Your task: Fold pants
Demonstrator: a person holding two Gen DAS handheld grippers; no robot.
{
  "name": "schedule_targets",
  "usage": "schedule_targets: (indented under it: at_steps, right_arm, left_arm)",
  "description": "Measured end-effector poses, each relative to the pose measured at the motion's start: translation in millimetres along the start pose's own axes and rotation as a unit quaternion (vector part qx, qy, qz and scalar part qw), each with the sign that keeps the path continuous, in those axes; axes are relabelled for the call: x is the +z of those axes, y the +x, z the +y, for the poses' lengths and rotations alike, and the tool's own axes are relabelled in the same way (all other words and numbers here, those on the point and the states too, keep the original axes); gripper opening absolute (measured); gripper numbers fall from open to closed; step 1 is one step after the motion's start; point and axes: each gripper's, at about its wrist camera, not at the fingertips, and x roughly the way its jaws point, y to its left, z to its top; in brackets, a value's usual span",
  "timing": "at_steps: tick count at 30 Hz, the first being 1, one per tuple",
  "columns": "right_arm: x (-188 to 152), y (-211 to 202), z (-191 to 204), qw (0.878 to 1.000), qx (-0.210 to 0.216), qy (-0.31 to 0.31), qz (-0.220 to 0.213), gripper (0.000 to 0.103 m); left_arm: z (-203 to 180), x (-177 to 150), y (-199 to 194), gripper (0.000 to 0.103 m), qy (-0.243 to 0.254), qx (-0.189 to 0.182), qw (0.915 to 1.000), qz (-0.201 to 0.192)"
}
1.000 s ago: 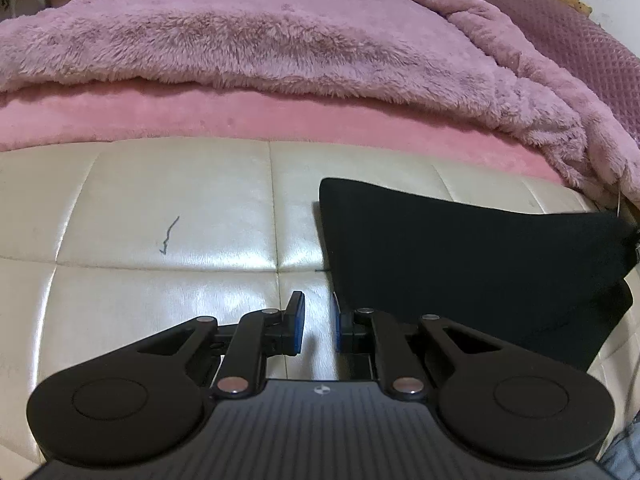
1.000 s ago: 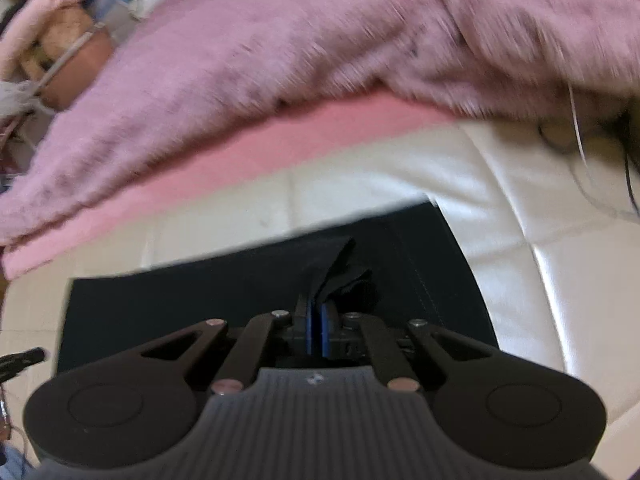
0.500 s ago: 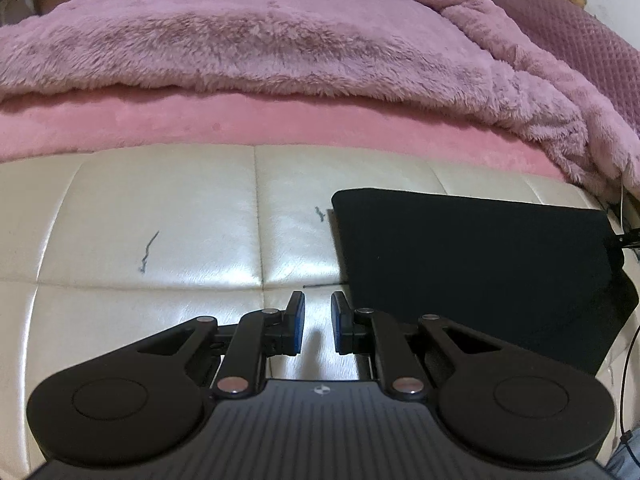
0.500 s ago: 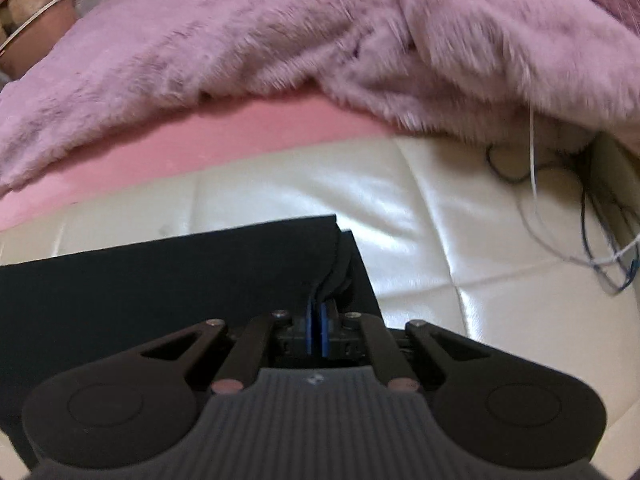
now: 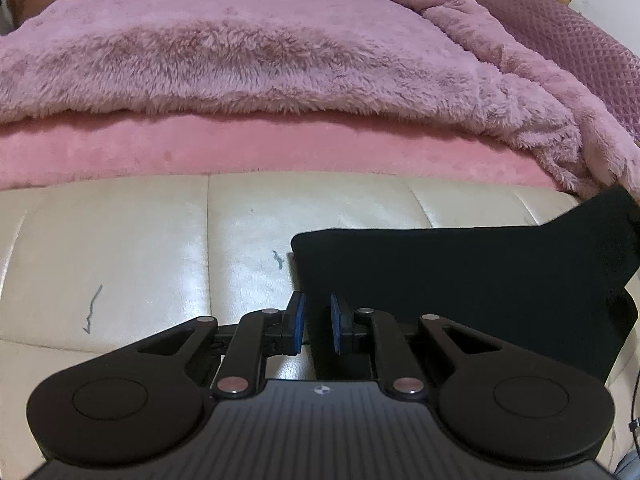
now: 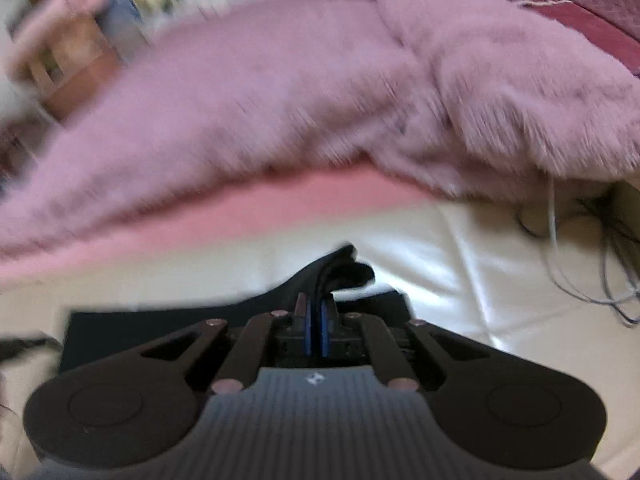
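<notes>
A: Two hand-held grippers are on the black pants (image 5: 460, 280), which lie folded flat on a cream quilted cushion (image 5: 120, 248) at the foot of a bed, with a fluffy pink blanket (image 5: 240, 52) at twelve o'clock. The right hand-held gripper (image 6: 314, 320) has its blue pads together, clamped on a bunched corner of the cloth. The left hand-held gripper (image 5: 318, 324) has its pads slightly apart, with the pants' left edge between them; whether they press on it I cannot tell.

B: How should this fold go?

A: My judgement: close the left pads firmly on the edge before lifting, then raise both corners together, so the layers stay aligned and nothing slips.

B: What has changed since a second ago?

A: The left hand-held gripper was over bare cushion, beside the pants' edge; now it straddles that edge. The corner at three o'clock has risen, and the right view is blurred.
</notes>
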Motion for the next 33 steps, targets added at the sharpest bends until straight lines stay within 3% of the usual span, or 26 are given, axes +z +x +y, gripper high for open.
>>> schedule_targets:
  at_steps: [2,5,8,10,13,17,20,28,33]
  right_arm:
    - [-3.5,13.4,-7.9,0.998,-0.05,-0.01,0.032,0.0]
    - [-21.8,47.4,-24.1,0.993,-0.082,-0.003,0.083,0.0]
    - [-32.5,59.4,-28.1,0.992,-0.097,-0.002,0.083,0.002]
    - [-32.8,58.2,-21.7,0.988,-0.129,-0.025,0.075,0.016]
    - [-28.9,49.7,-3.1,0.981,-0.168,-0.083,0.043,0.016]
    - [-25.8,39.7,19.9,0.981,-0.137,-0.139,-0.01,0.014]
    - [-24.5,53.1,20.0,0.983,-0.113,-0.147,-0.002,0.011]
    - [-31.2,80.6,2.3,0.979,-0.153,-0.133,0.009,0.009]
    - [-29.3,72.8,-4.4,0.979,-0.176,-0.102,0.004,0.012]
  left_arm:
    - [0.6,-1.7,3.5,0.014,-0.003,0.001,1.0,0.006]
    - [-0.7,-3.5,4.1,0.014,-0.001,-0.001,1.0,0.008]
    - [-2.2,-1.8,4.5,0.014,0.011,0.002,0.9999,0.009]
    - [-1.6,1.5,4.6,0.014,0.013,0.003,0.9999,0.005]
    - [1.6,8.6,5.6,0.014,0.001,-0.004,1.0,-0.004]
    - [-1.5,14.8,10.8,0.014,0.0,-0.024,0.9996,-0.013]
    - [-9.9,16.9,22.6,0.014,0.016,-0.025,0.9995,-0.013]
    - [-16.7,20.1,50.6,0.006,0.077,0.029,0.9966,-0.009]
    - [-11.7,23.1,38.6,0.006,0.058,0.043,0.9973,-0.015]
